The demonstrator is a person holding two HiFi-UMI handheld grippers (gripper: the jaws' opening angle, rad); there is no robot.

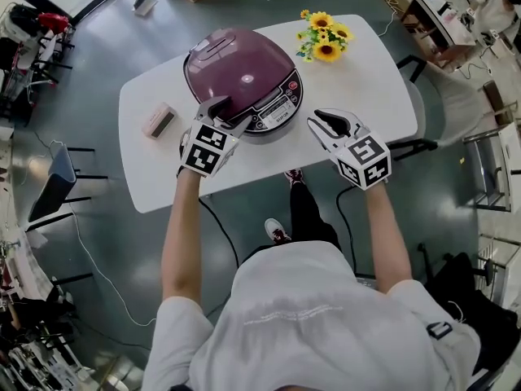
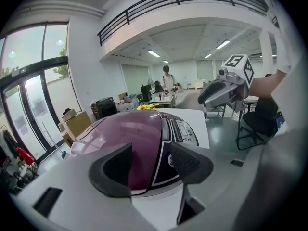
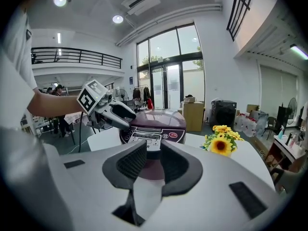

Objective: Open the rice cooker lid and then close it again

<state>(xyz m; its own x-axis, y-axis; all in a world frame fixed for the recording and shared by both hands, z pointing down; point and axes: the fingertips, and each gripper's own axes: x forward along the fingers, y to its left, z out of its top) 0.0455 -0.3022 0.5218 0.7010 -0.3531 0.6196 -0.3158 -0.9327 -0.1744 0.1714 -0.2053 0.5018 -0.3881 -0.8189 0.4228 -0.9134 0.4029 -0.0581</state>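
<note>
A purple rice cooker (image 1: 242, 80) stands on the white table (image 1: 366, 80) with its lid down and its control panel (image 1: 277, 108) facing me. My left gripper (image 1: 230, 112) is open and hangs over the cooker's front left edge; in the left gripper view the purple lid (image 2: 134, 138) shows between the spread jaws of this gripper (image 2: 150, 162). Whether the pads touch the lid I cannot tell. My right gripper (image 1: 319, 123) hovers over the table just right of the cooker's front. It points at the cooker (image 3: 156, 121), and this gripper (image 3: 153, 158) is partly open with nothing between its jaws.
A bunch of sunflowers (image 1: 324, 37) stands at the table's far right, behind the cooker. A small pink box (image 1: 159, 120) lies on the table left of the cooker. Dark chairs (image 1: 57, 177) stand on the floor at both sides of the table.
</note>
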